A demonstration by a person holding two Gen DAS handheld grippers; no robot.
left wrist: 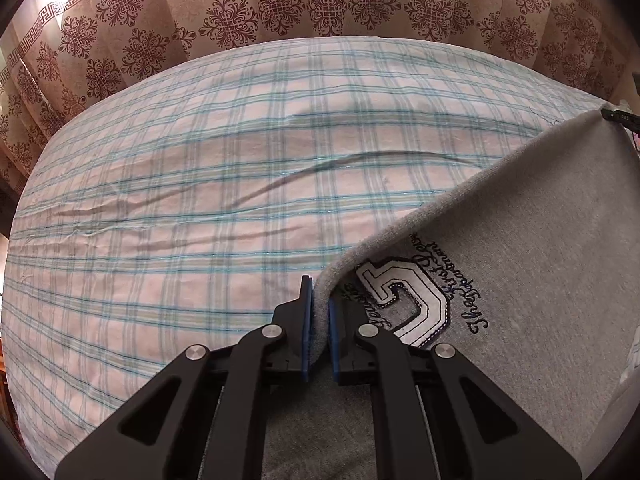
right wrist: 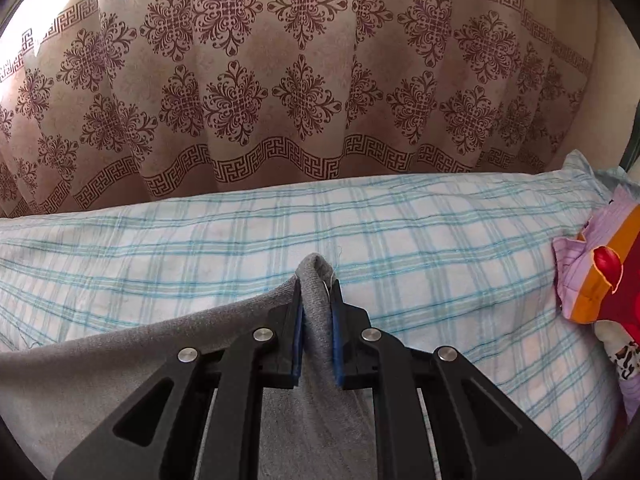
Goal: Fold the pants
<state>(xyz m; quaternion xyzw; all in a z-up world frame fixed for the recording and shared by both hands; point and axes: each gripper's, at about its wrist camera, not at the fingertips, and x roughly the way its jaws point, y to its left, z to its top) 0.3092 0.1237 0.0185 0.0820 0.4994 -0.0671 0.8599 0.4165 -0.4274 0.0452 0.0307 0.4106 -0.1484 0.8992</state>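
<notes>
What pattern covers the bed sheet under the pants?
White sheet with blue-green plaid lines; clearest in left wrist view.

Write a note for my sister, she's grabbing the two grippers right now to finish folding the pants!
Left gripper: shut on an edge of the gray sweatpants, beside the number patch.
Right gripper: shut on another bunched bit of the same cloth.
The pants are lifted over the plaid bedsheet, stretched between both grippers.
Done: both grips taken.
Left: lay the lifted part over, smooth it, let go.
</notes>
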